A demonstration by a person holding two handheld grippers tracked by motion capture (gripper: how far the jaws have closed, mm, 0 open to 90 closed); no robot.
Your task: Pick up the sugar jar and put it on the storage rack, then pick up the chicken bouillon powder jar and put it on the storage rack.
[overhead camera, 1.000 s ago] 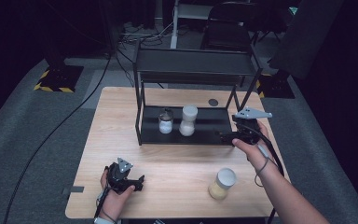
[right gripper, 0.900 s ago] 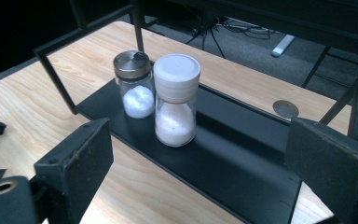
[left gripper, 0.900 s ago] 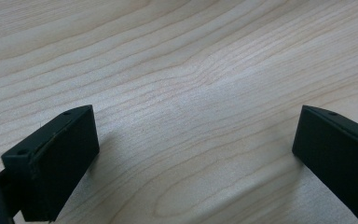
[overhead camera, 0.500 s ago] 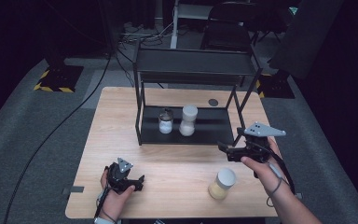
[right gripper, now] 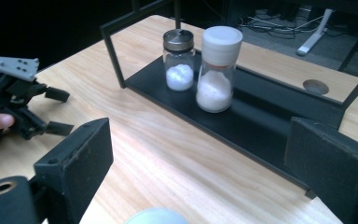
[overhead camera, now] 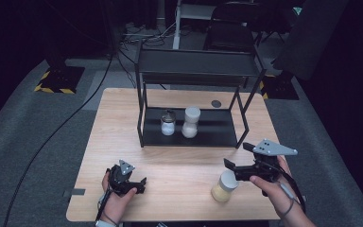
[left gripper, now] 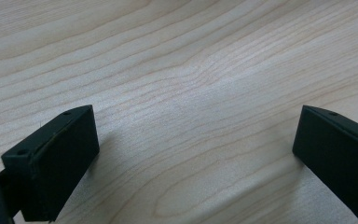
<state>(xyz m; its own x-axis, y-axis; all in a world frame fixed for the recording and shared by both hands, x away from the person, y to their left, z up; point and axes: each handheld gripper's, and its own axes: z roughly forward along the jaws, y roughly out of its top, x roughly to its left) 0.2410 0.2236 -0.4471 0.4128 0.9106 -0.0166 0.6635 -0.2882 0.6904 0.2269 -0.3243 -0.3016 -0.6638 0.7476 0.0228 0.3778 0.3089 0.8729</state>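
The right tool (right gripper: 200,172) rises from the bottom of the frame with its two black jaws standing wide apart, bare wooden tabletop (right gripper: 168,154) between them and the pale rounded top of a jar (right gripper: 156,216) at the bottom edge. In the upper middle, a small metal-lidded jar (right gripper: 179,59) and a taller white-capped jar (right gripper: 218,69), both holding white grains, stand just beside each other on the black shelf (right gripper: 256,121) of a rack. At the left edge a hand holds the left tool (right gripper: 51,109), its jaws apart.

Both handheld grippers are black: the right gripper (overhead camera: 238,158) carries a grey three-cornered plate with small holes, the left gripper (overhead camera: 139,184) a smaller one; blocky matte fingers (right gripper: 77,163); black cable trails.
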